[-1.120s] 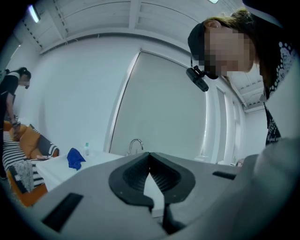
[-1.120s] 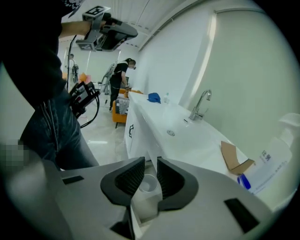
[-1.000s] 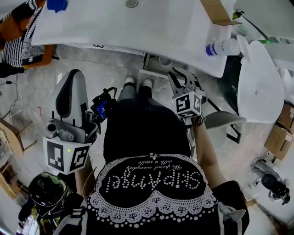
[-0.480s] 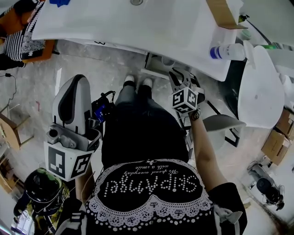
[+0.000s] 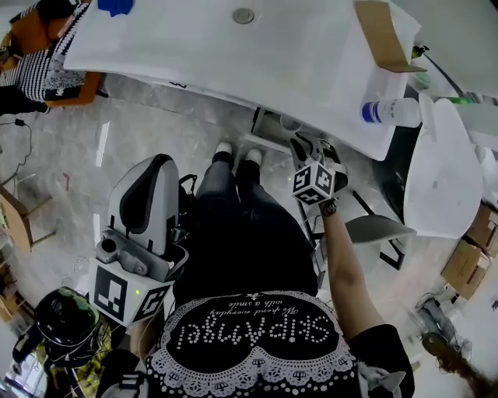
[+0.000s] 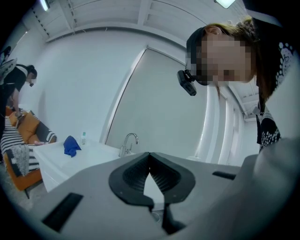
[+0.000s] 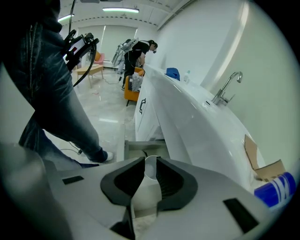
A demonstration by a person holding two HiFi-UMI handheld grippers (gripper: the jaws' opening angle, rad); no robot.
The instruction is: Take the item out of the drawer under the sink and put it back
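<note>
My right gripper (image 5: 307, 146) hangs in front of the sink counter (image 5: 233, 54), over the open drawer (image 5: 271, 124) beneath it. In the right gripper view its jaws (image 7: 150, 180) are shut on a white cup-like item (image 7: 150, 171), which stands upright between the pads with the drawer (image 7: 140, 146) just beyond it. My left gripper (image 5: 158, 163) is held out at the left, apart from the sink. In the left gripper view its tips (image 6: 150, 157) meet with nothing between them.
On the counter lie a cardboard piece (image 5: 381, 35), a blue-capped bottle (image 5: 389, 111) and a blue cloth (image 5: 117, 6); a faucet (image 7: 227, 86) stands on it. A white toilet (image 5: 443, 171) is at the right, cartons (image 5: 475, 225) beyond. Another person (image 7: 136, 51) is bent over far off.
The right gripper has sunk toward the open drawer, still shut on the white item. The left gripper has drifted slightly to the right in the head view.
</note>
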